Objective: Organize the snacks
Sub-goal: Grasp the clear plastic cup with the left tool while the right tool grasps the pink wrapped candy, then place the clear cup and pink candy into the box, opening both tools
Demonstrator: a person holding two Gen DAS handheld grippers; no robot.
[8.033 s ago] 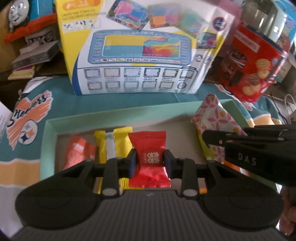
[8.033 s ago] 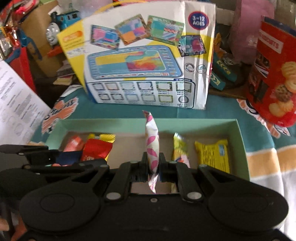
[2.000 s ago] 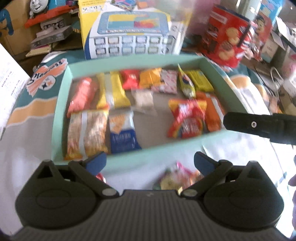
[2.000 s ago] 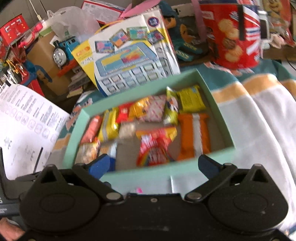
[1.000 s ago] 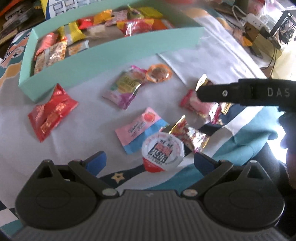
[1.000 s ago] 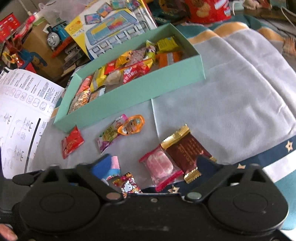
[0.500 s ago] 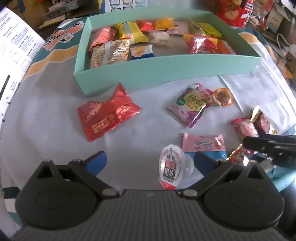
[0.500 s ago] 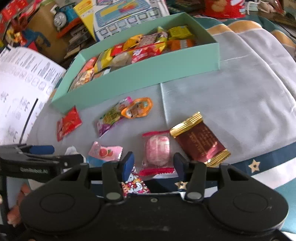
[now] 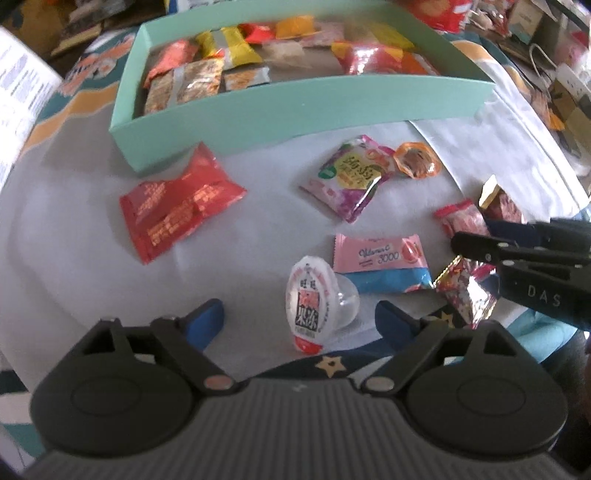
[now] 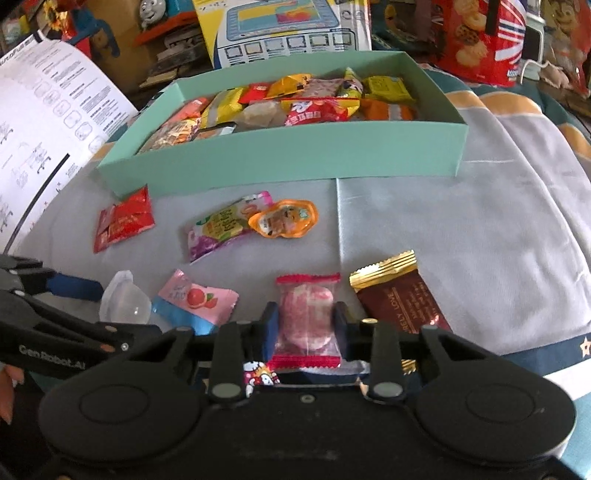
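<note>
A mint-green box (image 9: 295,110) (image 10: 288,158) holds several snack packets. Loose snacks lie on the grey cloth in front of it. My left gripper (image 9: 299,319) is open, its blue pads either side of a small jelly cup (image 9: 314,295) lying on its side. My right gripper (image 10: 306,325) is shut on a clear pink candy packet with red ends (image 10: 308,317), which also shows in the left wrist view (image 9: 461,221). The jelly cup also shows in the right wrist view (image 10: 123,301).
On the cloth lie a red packet (image 9: 177,203), a purple-green pouch (image 9: 347,177), an orange jelly (image 9: 415,162), a pink-blue sachet (image 9: 384,258), a foil cartoon candy (image 9: 465,291) and a brown chocolate bar (image 10: 400,295). A toy carton (image 10: 284,26) and biscuit tin (image 10: 476,37) stand behind the box.
My right gripper has closed its fingers onto the pink candy packet. My left gripper has moved closer to the jelly cup, which now lies between its open pads.
</note>
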